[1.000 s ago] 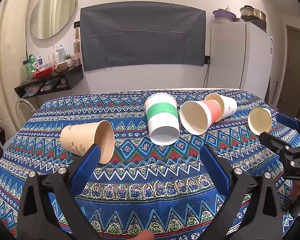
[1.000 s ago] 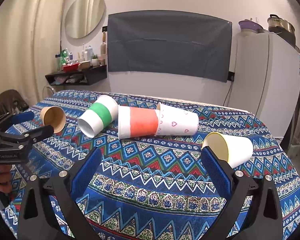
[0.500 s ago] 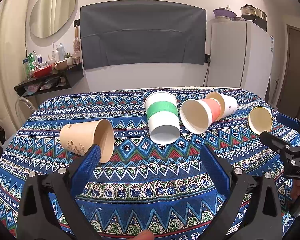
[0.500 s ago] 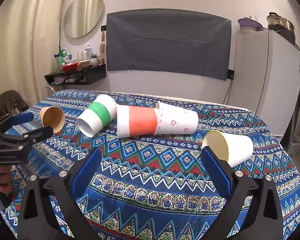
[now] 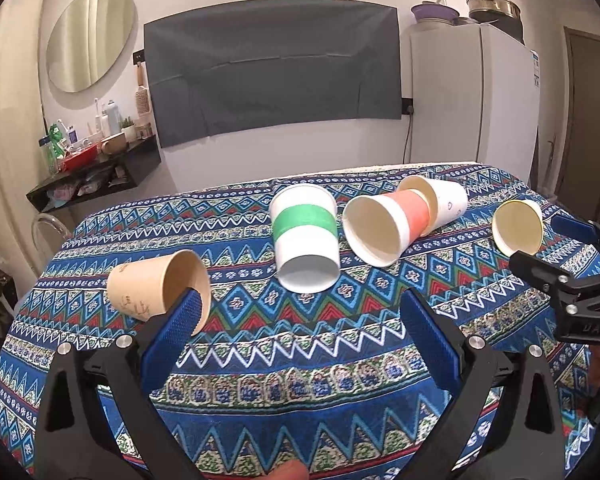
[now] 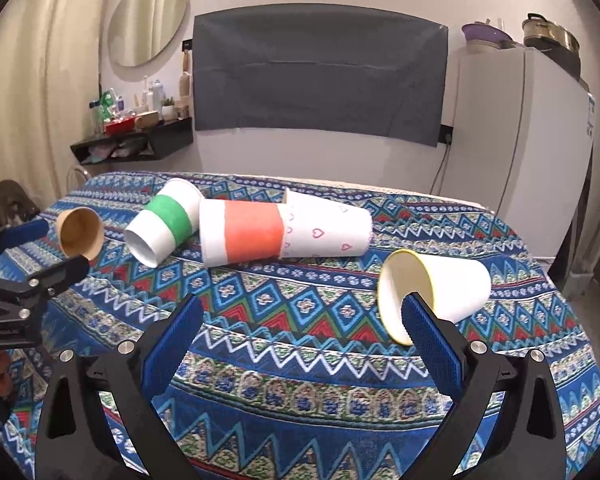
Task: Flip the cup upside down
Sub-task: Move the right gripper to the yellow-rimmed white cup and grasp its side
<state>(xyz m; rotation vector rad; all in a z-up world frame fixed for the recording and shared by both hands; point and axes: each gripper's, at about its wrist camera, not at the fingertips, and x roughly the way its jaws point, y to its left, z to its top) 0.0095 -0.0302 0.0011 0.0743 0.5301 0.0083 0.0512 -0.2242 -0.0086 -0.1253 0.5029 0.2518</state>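
Open patterned tablecloth (image 5: 300, 344) lies between and ahead of the left gripper's (image 5: 300, 320) spread fingers. The brown cup (image 5: 156, 288), on its side, sits just beyond its left fingertip; the green-banded cup (image 5: 305, 240) blocks the path straight ahead. Bare cloth likewise fronts the right gripper (image 6: 300, 320). The yellow-rimmed cup (image 6: 436, 292) lies against its right fingertip, with the orange-banded cup (image 6: 244, 236) and heart-printed cup (image 6: 328, 228) farther ahead.
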